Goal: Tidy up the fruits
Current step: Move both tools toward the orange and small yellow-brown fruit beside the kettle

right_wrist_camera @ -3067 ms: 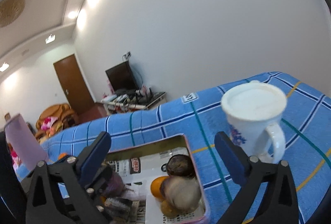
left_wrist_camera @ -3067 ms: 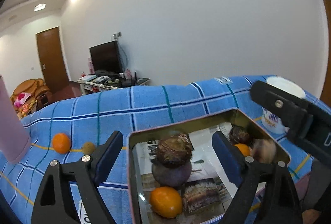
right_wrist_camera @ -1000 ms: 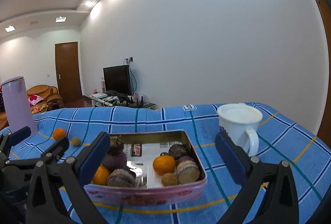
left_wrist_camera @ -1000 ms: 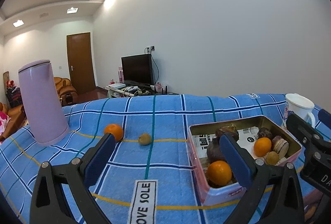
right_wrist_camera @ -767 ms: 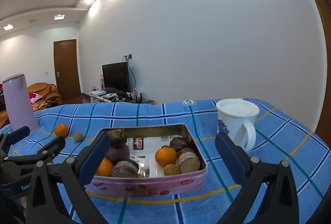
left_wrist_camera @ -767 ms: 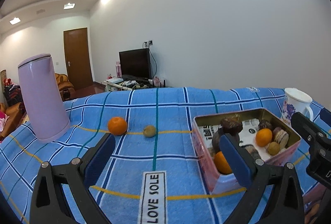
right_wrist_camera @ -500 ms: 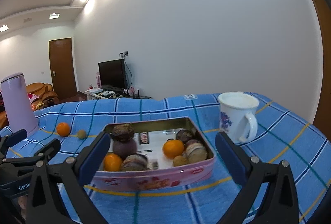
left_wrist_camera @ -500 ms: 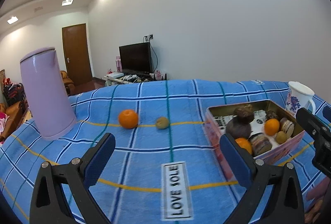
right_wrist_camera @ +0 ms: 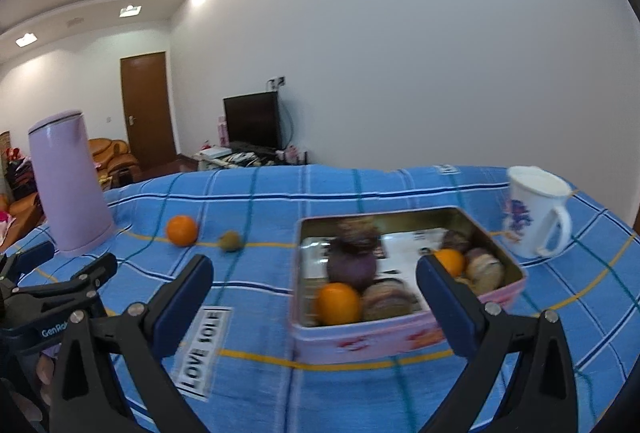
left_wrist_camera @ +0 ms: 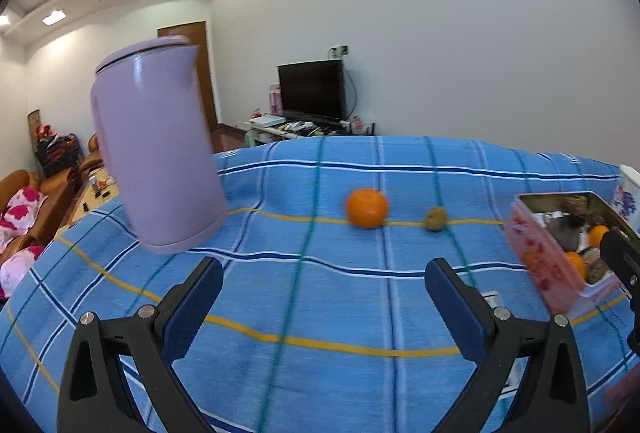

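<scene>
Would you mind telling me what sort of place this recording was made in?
Most likely a home living room. A black flat-screen television stands on a cluttered low stand against the white wall, orange-brown sofas sit beside a brown wooden door, and the work surface is covered by a blue checked cloth.

Both wrist views look low across the blue tablecloth (left_wrist_camera: pixel 340 313), sharing the orange (right_wrist_camera: pixel 182 230) and tin (right_wrist_camera: pixel 360 341).

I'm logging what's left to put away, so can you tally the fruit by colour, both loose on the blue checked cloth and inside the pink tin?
Orange round fruits: 3, one loose on the blue checked cloth, two in the pink rectangular tin at and.
Small greenish-brown fruit: 1, loose.
Dark purple round fruit: 1, in the tin.
Total: 5; other tin items are too blurred to sort.
</scene>
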Motion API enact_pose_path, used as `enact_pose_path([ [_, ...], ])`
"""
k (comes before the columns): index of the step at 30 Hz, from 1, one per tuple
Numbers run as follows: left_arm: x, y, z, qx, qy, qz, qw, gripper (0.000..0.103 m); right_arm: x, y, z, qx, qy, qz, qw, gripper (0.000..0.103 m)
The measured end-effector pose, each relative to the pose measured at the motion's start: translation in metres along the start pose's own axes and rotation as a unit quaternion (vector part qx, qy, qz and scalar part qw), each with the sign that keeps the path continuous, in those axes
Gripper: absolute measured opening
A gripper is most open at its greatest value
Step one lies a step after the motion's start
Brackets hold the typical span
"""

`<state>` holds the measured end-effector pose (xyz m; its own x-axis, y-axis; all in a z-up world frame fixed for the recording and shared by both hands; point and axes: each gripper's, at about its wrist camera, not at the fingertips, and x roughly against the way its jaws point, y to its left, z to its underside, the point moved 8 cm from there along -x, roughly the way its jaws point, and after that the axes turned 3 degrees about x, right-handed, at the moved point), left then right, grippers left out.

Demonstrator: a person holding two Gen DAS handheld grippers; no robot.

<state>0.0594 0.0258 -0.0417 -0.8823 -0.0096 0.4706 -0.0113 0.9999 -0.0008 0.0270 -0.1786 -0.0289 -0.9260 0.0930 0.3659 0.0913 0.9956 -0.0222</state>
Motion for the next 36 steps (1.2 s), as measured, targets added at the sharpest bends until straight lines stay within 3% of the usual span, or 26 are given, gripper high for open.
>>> enact_pose_path([
  [9,-0.02,0.04,-0.007,0.009,0.004,-0.039,0.9992,0.102,-0.033,0.058,-0.002,0.013,0.027,-0.031,0.999,0.103],
  [13,-0.038,0.056,-0.013,-0.003,0.01,-0.08,0.9967,0.102,-0.053,0.081,-0.005,0.027,0.04,-0.047,0.998,0.103],
  [20,-0.073,0.067,-0.006,0.0,0.074,-0.076,0.9943,0.102,-0.105,0.102,-0.005,0.026,0.103,-0.066,0.992,0.102],
  [27,-0.078,0.083,-0.001,0.06,0.095,-0.046,0.9926,0.102,-0.16,0.112,0.001,0.044,0.181,-0.058,0.981,0.081],
  [30,-0.076,0.081,-0.001,0.062,0.093,-0.039,0.993,0.102,-0.178,0.114,0.004,0.057,0.209,-0.053,0.975,0.077],
  [34,-0.073,0.077,-0.003,0.048,0.089,-0.037,0.9942,0.102,-0.197,0.114,0.012,0.06,0.251,-0.055,0.965,0.056],
  [36,-0.072,0.075,-0.004,0.045,0.085,-0.035,0.9947,0.102,-0.202,0.111,0.018,0.052,0.269,-0.057,0.96,0.056],
])
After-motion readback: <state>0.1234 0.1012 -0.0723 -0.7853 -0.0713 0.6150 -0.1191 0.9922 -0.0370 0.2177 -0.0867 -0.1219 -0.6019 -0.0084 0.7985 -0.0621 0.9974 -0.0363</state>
